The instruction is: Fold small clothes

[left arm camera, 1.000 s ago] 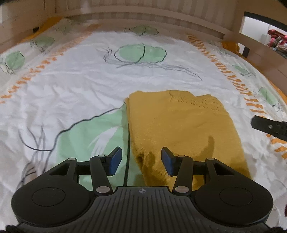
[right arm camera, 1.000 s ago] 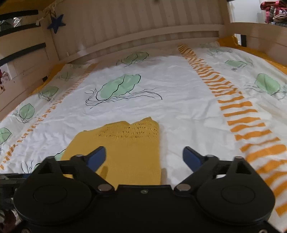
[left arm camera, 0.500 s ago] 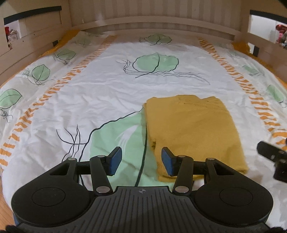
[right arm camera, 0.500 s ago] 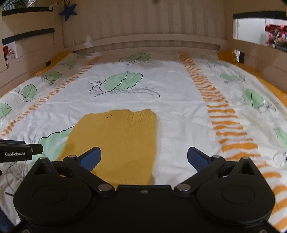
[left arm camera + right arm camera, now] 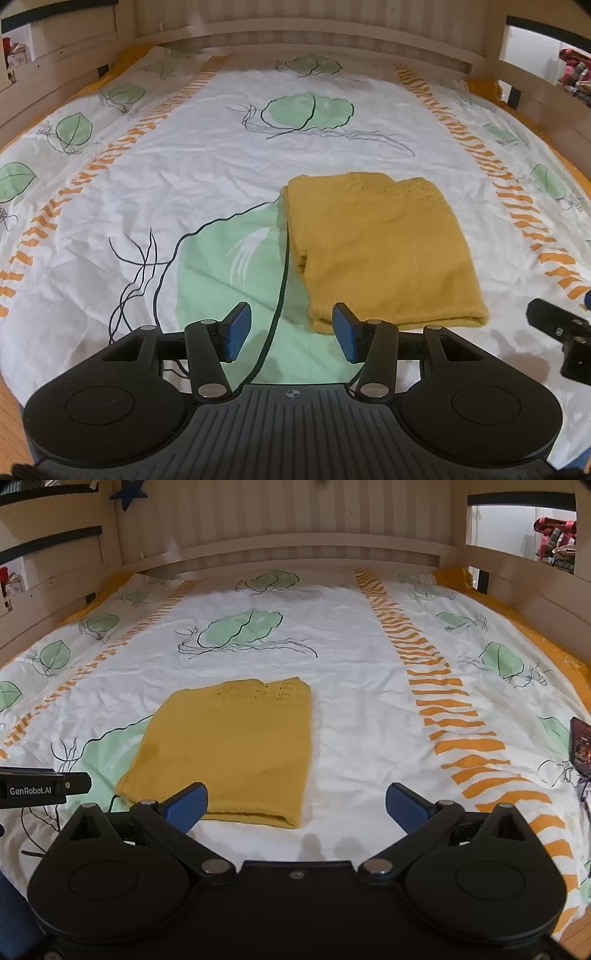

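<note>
Mustard-yellow knit top sits folded into a neat rectangle mid-bed, loads of bare leaf-print sheet from 9 round to 3 o'clock, wooden bed rails boxing it in. Left gripper jaws partway apart and empty at its near left corner. Right gripper jaws have just been opening, now spread wide, nothing between them.

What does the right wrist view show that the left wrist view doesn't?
Only the right wrist view shows a dark blue star hanging on the bed frame, a dark card-like object on the sheet at its right edge, and the left hand-held gripper's printed label. Only the left wrist view shows the big green leaf print in full, beside the sweater. Both show the folded yellow sweater lying flat on the leaf-print sheet, with both hand-held grippers open and empty.
</note>
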A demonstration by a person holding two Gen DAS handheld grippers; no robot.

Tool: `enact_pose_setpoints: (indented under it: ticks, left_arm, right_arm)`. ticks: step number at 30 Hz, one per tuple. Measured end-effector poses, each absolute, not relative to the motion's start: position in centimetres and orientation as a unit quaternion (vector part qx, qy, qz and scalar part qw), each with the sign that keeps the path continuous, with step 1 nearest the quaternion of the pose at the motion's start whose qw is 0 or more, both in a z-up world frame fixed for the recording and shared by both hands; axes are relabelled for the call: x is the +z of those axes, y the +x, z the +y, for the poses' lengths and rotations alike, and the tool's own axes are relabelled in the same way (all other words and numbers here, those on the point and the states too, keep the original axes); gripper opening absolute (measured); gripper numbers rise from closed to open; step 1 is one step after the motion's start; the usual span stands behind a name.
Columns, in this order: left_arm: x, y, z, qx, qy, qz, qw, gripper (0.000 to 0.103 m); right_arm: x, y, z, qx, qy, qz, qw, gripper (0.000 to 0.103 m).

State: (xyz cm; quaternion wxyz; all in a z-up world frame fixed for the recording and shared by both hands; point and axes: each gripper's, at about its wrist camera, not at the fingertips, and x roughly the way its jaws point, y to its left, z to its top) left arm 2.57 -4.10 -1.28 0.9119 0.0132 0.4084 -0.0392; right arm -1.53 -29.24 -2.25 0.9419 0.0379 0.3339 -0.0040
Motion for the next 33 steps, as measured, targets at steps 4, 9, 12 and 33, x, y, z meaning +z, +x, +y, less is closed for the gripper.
enact_pose_setpoints:
  ticks: [4,9,12,33]
  left_arm:
    - [-1.7,2.7,-4.0,-0.035,0.015,0.414,0.91,0.047]
    - [-2.2,2.8,-3.8,-0.035,0.013,0.421,0.906,0.047]
    - [-2.5,2.9,-3.6,-0.035,0.012,0.427,0.903,0.047]
    - [-3.5,3.6,-3.2,-0.035,0.004,0.454,0.89,0.047]
  right_arm:
    - [-2.3,-1.4,-29.2,-0.006,0.043,0.334,0.941,0.102]
    - [-2.9,-0.9,-29.1,-0.006,0.044,0.346,0.937,0.102]
    - [-3.1,-0.8,-29.1,-0.008,0.045,0.351,0.935,0.102]
    - [-3.5,0.0,-28.3,-0.005,0.038,0.37,0.928,0.102]
